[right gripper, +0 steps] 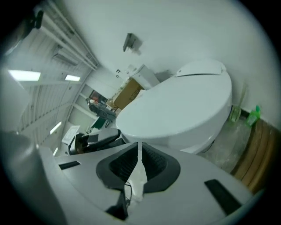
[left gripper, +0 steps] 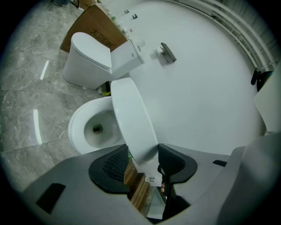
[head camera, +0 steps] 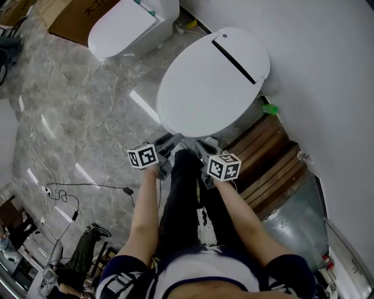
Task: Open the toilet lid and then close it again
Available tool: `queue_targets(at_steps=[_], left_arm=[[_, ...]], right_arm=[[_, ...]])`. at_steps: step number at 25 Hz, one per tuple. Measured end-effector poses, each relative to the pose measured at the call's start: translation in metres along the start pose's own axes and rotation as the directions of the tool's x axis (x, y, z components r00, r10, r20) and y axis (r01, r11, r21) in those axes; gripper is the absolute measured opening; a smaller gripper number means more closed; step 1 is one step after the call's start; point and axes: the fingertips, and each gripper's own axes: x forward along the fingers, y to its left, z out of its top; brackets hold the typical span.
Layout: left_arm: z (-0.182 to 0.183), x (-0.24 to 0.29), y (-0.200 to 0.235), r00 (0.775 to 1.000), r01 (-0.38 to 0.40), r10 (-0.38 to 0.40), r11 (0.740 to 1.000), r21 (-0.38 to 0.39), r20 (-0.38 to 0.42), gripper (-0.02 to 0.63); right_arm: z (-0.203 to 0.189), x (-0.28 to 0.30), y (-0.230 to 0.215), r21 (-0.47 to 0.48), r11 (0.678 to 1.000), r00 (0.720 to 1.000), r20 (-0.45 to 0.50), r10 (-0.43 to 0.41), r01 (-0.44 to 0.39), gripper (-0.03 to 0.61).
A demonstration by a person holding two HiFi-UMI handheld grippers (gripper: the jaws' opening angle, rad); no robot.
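The white toilet lid (head camera: 207, 82) stands lifted a little off the bowl (left gripper: 88, 132), whose drain shows beneath it in the left gripper view. My left gripper (head camera: 169, 142) is at the lid's front rim. In its own view the lid (left gripper: 131, 118) runs down between the wide-set jaws of that gripper (left gripper: 142, 160), and both pads look pressed on the rim. My right gripper (head camera: 205, 145) sits beside it, just under the front edge of the lid (right gripper: 175, 105). Its jaws (right gripper: 139, 160) are shut with nothing held.
A second white toilet (head camera: 125, 26) and a cardboard box (head camera: 70, 17) stand to the far left. Wooden slats (head camera: 269, 157) and a green bottle (head camera: 269, 108) lie right of the toilet by the wall. Cables (head camera: 64, 193) trail on the marble floor. My legs (head camera: 187, 193) are below the grippers.
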Motion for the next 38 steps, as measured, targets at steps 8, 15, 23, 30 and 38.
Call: queue_targets(at_steps=[8,15,23,30,38], left_arm=[[0.009,-0.001,-0.029,1.0,-0.009,0.009,1.0,0.008,-0.027,0.212],[0.017,-0.001,-0.055,0.998,-0.026,0.028,0.999,0.028,-0.048,0.194],[0.027,-0.001,-0.08,0.993,-0.041,0.05,0.996,0.081,-0.106,0.163],[0.035,0.001,-0.097,0.988,-0.051,0.069,0.991,0.126,-0.14,0.143],[0.045,0.004,-0.117,0.988,-0.044,0.063,0.99,0.138,-0.138,0.132]], right_arm=[[0.022,-0.024,0.015,-0.506,0.848,0.986,0.023,-0.168,0.156,0.029],[0.042,-0.04,0.02,-0.722,0.659,0.965,0.043,-0.26,0.209,0.187],[0.055,-0.035,0.029,-0.838,0.514,0.958,0.035,-0.286,0.184,0.224],[0.072,-0.03,0.04,-0.883,0.421,0.949,0.081,-0.305,0.21,0.227],[0.08,-0.039,0.041,-0.914,0.349,0.945,0.096,-0.312,0.208,0.23]])
